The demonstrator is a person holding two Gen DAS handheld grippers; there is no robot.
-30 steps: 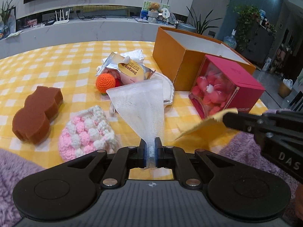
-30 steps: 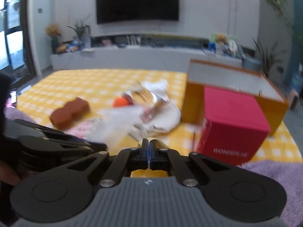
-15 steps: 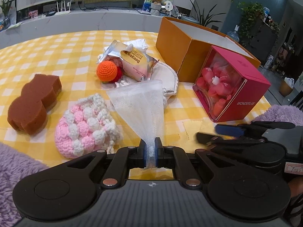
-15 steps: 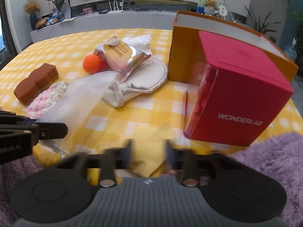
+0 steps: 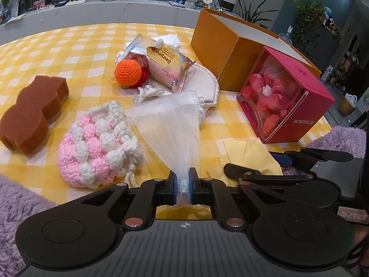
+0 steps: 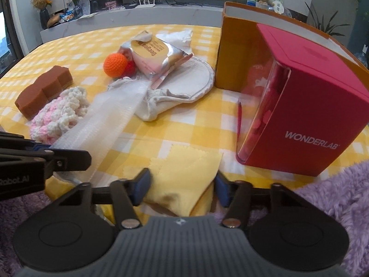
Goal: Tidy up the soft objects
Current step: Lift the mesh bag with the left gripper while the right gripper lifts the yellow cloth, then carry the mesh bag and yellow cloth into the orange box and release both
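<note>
Yellow-and-white checked cloth (image 5: 76, 46) covers the table, a grey counter with a router behind it. Left wrist view: orange box (image 5: 221, 46) stands open-topped at the far right of the table, interior white, contents not visible; touching its near side, red WONDERLAB box (image 5: 306, 106) with a clear front showing pink and red rounded pieces inside. Left gripper (image 5: 183, 180) is clamped on the narrow end of the white mesh pouch (image 5: 170, 120); the pouch fans wider away from the jaws, long axis running from the near edge toward the table's centre, far end over a white cloth pad (image 5: 207, 85). Foil snack packet (image 5: 163, 64) lies on that pad, orange crochet ball (image 5: 128, 71) just beside it. Pink-and-white crochet pouch (image 5: 96, 147) sits left of the mesh, brown sponge (image 5: 30, 117) toward the left edge. Yellow cloth (image 5: 251, 154) lies flat near the near edge, right gripper (image 5: 253, 164) over it. Purple fleece (image 5: 16, 198) borders the near edge. Right wrist view: right gripper (image 6: 182, 185) has its jaws spread wide, blue pads either side of the yellow cloth (image 6: 184, 173), not pinching it. Mesh pouch (image 6: 108, 124) runs diagonally from the left gripper (image 6: 49, 151) at the left toward the pad. Red box (image 6: 318, 106) blocks most of the orange box (image 6: 237, 53).
</note>
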